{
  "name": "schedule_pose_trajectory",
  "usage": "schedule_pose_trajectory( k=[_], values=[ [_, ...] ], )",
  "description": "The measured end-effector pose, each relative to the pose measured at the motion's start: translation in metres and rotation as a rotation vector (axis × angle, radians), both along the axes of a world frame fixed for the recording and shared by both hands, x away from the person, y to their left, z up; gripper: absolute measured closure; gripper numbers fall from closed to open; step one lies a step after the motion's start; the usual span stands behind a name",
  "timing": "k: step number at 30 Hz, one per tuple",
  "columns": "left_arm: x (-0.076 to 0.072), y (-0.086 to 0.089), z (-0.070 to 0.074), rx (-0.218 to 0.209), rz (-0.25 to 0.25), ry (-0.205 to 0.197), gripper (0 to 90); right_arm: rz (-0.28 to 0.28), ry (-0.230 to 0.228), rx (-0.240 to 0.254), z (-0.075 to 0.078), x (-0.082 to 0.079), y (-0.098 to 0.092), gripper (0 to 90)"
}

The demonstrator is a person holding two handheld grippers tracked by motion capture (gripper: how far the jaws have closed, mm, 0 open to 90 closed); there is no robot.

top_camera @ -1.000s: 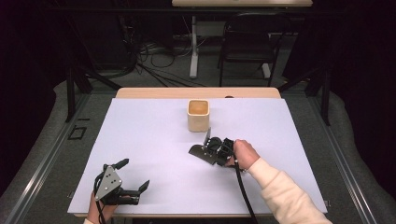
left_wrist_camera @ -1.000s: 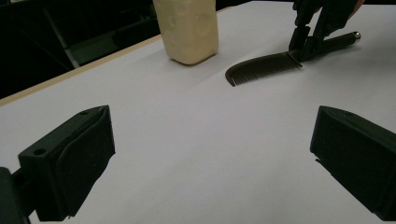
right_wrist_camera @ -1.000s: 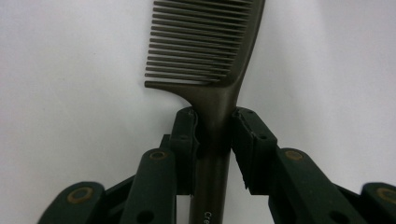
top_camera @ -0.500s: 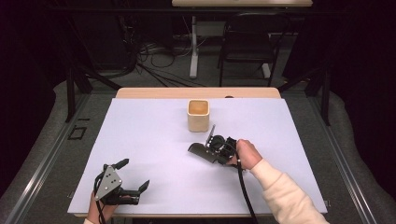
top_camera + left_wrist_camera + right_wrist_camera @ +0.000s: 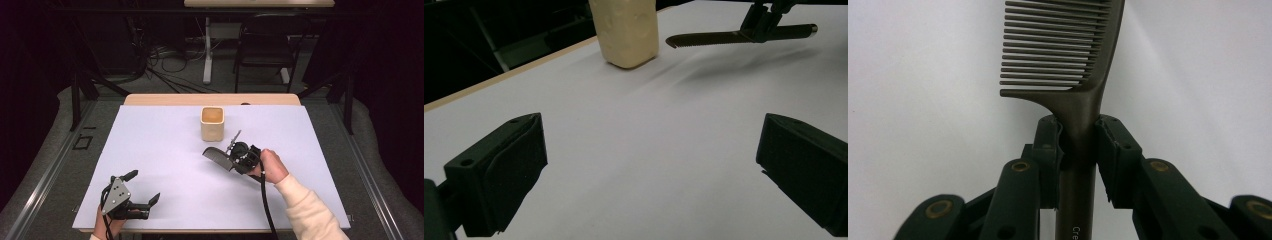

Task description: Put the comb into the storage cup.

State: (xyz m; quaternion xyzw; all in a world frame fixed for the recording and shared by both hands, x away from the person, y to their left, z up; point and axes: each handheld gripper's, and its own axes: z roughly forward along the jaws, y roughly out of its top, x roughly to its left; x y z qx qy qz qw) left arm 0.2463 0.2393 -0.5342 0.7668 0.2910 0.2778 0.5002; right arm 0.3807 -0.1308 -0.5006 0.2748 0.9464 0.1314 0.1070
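My right gripper (image 5: 235, 156) is shut on the handle of a dark comb (image 5: 1063, 50), whose toothed end (image 5: 216, 157) sticks out to the left above the white table. In the left gripper view the comb (image 5: 719, 37) hangs level in the air, teeth down. A cream square cup (image 5: 212, 123) stands upright just behind the comb, open at the top; it shows as the cream cup (image 5: 626, 30) far ahead of my left gripper. My left gripper (image 5: 141, 189) rests near the front left edge, its jaws wide open with nothing between them.
The white sheet (image 5: 165, 150) covers a wooden table with its far edge (image 5: 210, 99) bare. A chair (image 5: 265, 45) and cables lie on the floor beyond. A cable trails from the right gripper along the person's sleeve (image 5: 305, 210).
The right gripper has lifted and shifted slightly left with the comb, tilting it. The left gripper has stayed in place.
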Motion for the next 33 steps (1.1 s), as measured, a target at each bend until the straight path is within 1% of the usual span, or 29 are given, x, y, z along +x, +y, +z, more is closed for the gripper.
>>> schedule_pose_trajectory(
  k=[1, 2, 4, 5, 7, 9, 10, 14, 15, 22, 23, 26, 29, 32, 33],
  values=[
    [0.000, 0.000, 0.000, 0.000, 0.000, 0.000, 0.0, 0.000, 0.000, 0.000, 0.000, 0.000, 0.000, 71.6],
    [0.000, 0.000, 0.000, 0.001, 0.000, 0.000, 0.0, -0.006, -0.003, 0.016, 0.002, 0.000, -0.003, 71.6],
    [0.000, 0.000, 0.000, 0.001, 0.001, -0.001, 0.0, -0.008, -0.002, 0.021, 0.003, -0.001, -0.005, 71.6],
    [0.000, 0.000, 0.000, 0.001, 0.001, 0.000, 0.0, -0.015, -0.008, 0.042, 0.003, -0.001, -0.006, 71.6],
    [0.000, 0.000, 0.000, 0.000, 0.000, 0.000, 0.0, -0.024, -0.013, 0.066, 0.005, -0.002, -0.010, 71.6],
    [0.000, 0.000, 0.000, 0.003, 0.000, -0.001, 0.0, -0.026, -0.012, 0.071, 0.006, -0.003, -0.011, 71.6],
    [0.000, 0.000, 0.000, 0.002, -0.002, -0.002, 0.0, -0.027, -0.015, 0.082, 0.006, -0.003, -0.012, 71.6],
    [0.000, 0.000, 0.000, 0.001, 0.001, 0.001, 0.0, -0.033, -0.022, 0.104, 0.008, -0.005, -0.017, 71.6],
    [0.000, 0.000, 0.000, 0.001, 0.001, 0.000, 0.0, -0.035, -0.029, 0.119, 0.008, -0.007, -0.019, 71.6],
    [0.000, 0.000, 0.000, -0.001, 0.001, 0.002, 0.0, -0.034, -0.043, 0.140, 0.009, -0.011, -0.023, 71.5],
    [0.000, 0.000, 0.000, 0.003, 0.001, -0.005, 0.0, -0.034, -0.044, 0.153, 0.010, -0.012, -0.024, 71.6],
    [0.000, 0.001, 0.000, 0.003, 0.005, -0.004, 0.0, -0.031, -0.047, 0.167, 0.010, -0.013, -0.026, 71.6],
    [0.001, 0.001, -0.001, 0.003, 0.000, 0.001, 0.0, -0.028, -0.056, 0.179, 0.009, -0.012, -0.029, 71.6],
    [0.000, 0.001, -0.001, 0.002, 0.001, -0.001, 0.0, -0.038, -0.061, 0.194, 0.009, -0.013, -0.032, 71.6],
    [0.000, 0.001, -0.001, 0.001, 0.002, -0.001, 0.0, -0.039, -0.064, 0.212, 0.010, -0.014, -0.034, 71.6]
  ],
)
